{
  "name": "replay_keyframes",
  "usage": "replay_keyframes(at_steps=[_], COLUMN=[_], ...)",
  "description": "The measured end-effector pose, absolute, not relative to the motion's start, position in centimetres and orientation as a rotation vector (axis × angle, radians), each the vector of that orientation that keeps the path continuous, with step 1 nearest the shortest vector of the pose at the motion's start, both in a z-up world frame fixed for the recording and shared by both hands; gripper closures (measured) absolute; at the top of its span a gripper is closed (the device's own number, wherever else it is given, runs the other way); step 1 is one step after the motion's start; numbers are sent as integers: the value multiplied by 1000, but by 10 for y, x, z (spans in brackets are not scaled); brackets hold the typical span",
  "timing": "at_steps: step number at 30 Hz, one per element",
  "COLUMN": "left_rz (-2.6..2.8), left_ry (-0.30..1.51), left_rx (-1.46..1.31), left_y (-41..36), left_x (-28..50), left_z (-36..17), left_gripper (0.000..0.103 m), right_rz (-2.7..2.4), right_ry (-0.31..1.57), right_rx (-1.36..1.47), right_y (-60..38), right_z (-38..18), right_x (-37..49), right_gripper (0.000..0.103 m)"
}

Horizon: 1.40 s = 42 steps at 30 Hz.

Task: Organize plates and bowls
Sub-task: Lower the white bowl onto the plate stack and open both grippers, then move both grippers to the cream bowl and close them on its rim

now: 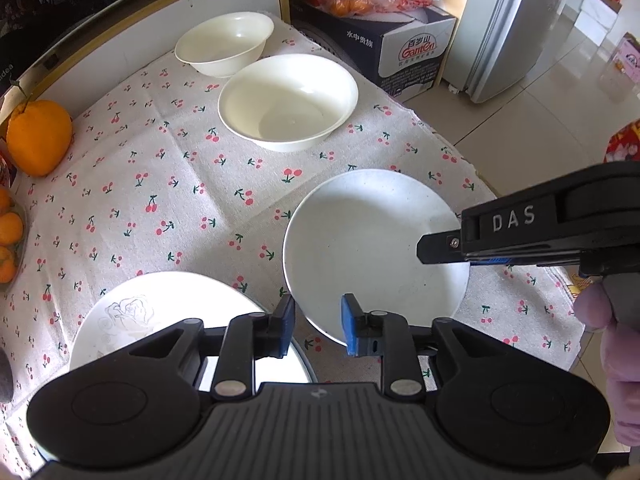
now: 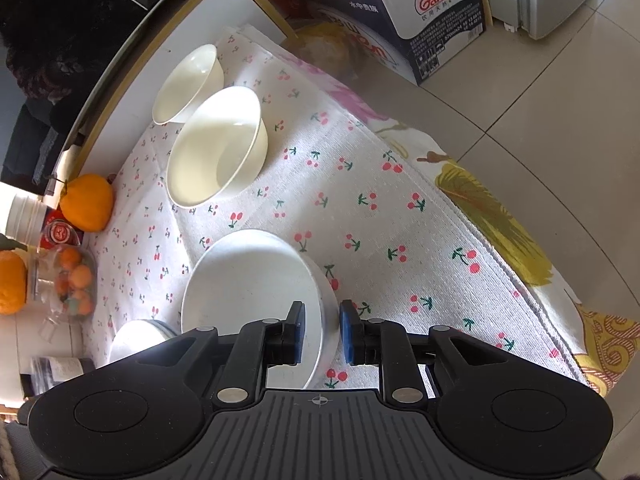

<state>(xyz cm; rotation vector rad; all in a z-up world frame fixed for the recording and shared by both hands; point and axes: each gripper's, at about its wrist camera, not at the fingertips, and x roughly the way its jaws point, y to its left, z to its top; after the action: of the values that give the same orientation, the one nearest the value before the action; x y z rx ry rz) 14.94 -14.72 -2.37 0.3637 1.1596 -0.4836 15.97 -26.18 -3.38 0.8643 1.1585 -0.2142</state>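
A plain white plate point(image 1: 372, 248) lies on the cherry-print cloth point(image 1: 160, 200). My left gripper point(image 1: 318, 328) is open over the plate's near-left rim, which passes between the pads without touching them. My right gripper point(image 2: 322, 332) is shut on the plain plate point(image 2: 248, 280) at its right rim; in the left wrist view the right gripper point(image 1: 438, 246) reaches in from the right. A rose-patterned plate point(image 1: 160, 316) lies at lower left, partly hidden by my left gripper. Two cream bowls, a large one point(image 1: 288, 104) and a small one point(image 1: 224, 42), stand at the far side.
A big orange fruit point(image 1: 38, 138) and a clear tub of small oranges point(image 2: 74, 280) sit at the left edge. A Ganten carton point(image 1: 408, 56) and a fridge point(image 1: 504, 28) stand beyond the table on the tiled floor. A gloved hand point(image 1: 618, 344) holds the right gripper.
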Motion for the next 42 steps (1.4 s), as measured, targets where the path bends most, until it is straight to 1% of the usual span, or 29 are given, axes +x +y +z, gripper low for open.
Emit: replay_keyframes(at_steps=[2,4,5,6,7,8,9,10,12,16,20,22,28,39,42], left_rz=[-487,-490,-491,-493,-497,-503,-505,-505,-513,-521,-497,-475,-449,-438,-439], left_ry=[1158,1156,1154,1152,1152,1152,1151,1150,1145,1130,1115,1101,1058,1059,1052], left_rx=[354,352,350,347,343,336,329,323,320,318,299,293,296,267,256], left_y=[-147,-146,-146,-146,-146,-146,-145,-144,-144,-141,-136,-133,-126,-119,-118], left_x=[150,150,150,150,150,151,151,152,153,159,167,170,175,203,212], left_z=[-22,-21,-20,-20,-18,-17,-15,-13,-8,0,8,12,22,19,19], left_gripper=[74,71,70,67,62,59,50,40,35,24,19,14,7,6,5], right_rz=[-213,-216,-220,-220,-221,-225,-228,-228,-229,-211,-209,-212,-206,-205,-204], right_ry=[1162,1158,1155,1150,1144,1138,1130,1120,1104,1066,1038,1024,997,987,978], right_rx=[855,851,851,852,850,845,839,830,814,818,826,823,831,765,767], right_y=[-261,-262,-262,-263,-263,-264,-265,-266,-269,-274,-279,-280,-278,-279,-285], right_z=[-34,-33,-33,-32,-32,-31,-29,-28,-25,-19,-15,-12,-9,1,3], right_x=[160,160,160,160,160,160,159,160,161,161,156,154,154,177,188], right_gripper=[82,75,74,69,61,57,50,48,46,34,30,27,25,24,22])
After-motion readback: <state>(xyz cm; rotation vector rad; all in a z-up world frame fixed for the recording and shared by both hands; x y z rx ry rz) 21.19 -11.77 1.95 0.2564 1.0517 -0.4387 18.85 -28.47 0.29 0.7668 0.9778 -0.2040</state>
